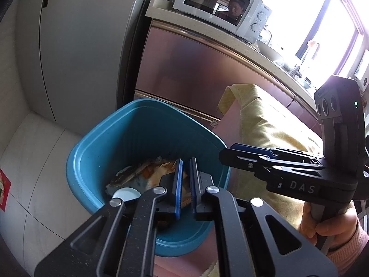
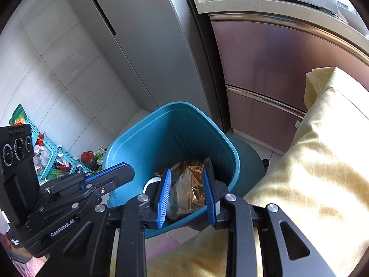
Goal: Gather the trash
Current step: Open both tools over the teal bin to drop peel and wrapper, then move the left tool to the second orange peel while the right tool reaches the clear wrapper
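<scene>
A kitchen corner with pale floor tiles, a grey refrigerator [image 1: 80,46] and a white microwave [image 1: 221,7] on the worktop frames a blue waste bin [image 1: 96,152], the reference point here.

Left wrist view: the left gripper [image 1: 185,184] hangs over the bin's near rim, its blue pads drawn almost together with only a slit between them and nothing visibly pinched. Inside the bin lie crumpled brown and orange wrappers [image 1: 138,173] and a pale round lid-like piece [image 1: 125,194]. To the right of the bin, the right gripper [image 1: 233,150] reaches in level with the rim, held by a hand [image 1: 332,221] in a pink cuff, in front of a yellow cloth [image 1: 265,120].

Right wrist view: the right gripper [image 2: 186,194] stands above the bin [image 2: 129,152] with its pads partly apart, a moderate gap, and empty; the wrappers [image 2: 189,184] seen between them appear to lie down in the bin rather than in the grip. The left gripper [image 2: 110,173] sits at the bin's left rim. Left of the bin, turquoise baskets [image 2: 66,157] hold colourful packets.

Judged from this, some trash is already binned; whether more remains to collect cannot be told.
</scene>
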The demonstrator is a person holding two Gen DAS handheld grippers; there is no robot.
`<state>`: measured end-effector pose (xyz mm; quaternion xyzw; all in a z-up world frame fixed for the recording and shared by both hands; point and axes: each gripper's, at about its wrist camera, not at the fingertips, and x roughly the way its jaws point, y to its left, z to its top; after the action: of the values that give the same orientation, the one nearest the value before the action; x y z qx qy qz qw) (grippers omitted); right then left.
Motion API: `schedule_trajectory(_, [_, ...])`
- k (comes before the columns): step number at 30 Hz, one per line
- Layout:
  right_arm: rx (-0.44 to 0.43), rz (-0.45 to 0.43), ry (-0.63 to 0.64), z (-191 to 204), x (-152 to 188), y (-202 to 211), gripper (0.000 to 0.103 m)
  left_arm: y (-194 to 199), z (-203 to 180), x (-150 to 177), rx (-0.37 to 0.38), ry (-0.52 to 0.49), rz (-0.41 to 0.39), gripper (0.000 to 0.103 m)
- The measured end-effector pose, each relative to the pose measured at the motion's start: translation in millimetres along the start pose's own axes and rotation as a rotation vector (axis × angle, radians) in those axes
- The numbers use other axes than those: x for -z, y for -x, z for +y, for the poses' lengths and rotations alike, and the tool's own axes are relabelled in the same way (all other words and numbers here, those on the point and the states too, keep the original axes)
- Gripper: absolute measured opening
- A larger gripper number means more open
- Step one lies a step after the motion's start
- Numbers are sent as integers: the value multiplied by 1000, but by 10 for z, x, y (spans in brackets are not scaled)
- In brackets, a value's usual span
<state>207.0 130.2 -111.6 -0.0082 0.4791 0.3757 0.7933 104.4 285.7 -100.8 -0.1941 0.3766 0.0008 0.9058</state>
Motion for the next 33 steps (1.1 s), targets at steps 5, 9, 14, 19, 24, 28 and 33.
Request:
schedule_trajectory(5, [-22, -18, -3, -63, 48, 105, 26, 22, -38, 33, 15, -7, -6, 5])
schedule_trajectory(9, [-39, -47, -3, -112, 94, 280, 26, 108, -101, 43, 37, -17, -24, 7])
schedule_trajectory(14, [-48, -101, -7, -187, 198, 567, 29, 258, -300, 59, 77, -64, -52, 11])
schedule_trajectory(19, [-42, -160, -29, -313, 337, 897, 30, 356, -644, 88, 135, -146, -73, 15])
schedule_trajectory(24, [-17, -227, -76, -502, 512, 1261, 30, 374, -1074, 149, 196, -235, -70, 20])
schedule_trajectory(28, [10, -277, -121, -697, 726, 1583, 31, 325, -1402, 221, 249, -289, -44, 23])
schedule_trajectory(33, [101, -326, -188, -973, 1088, 1968, 33, 221, -1824, 351, 294, -348, -6, 25])
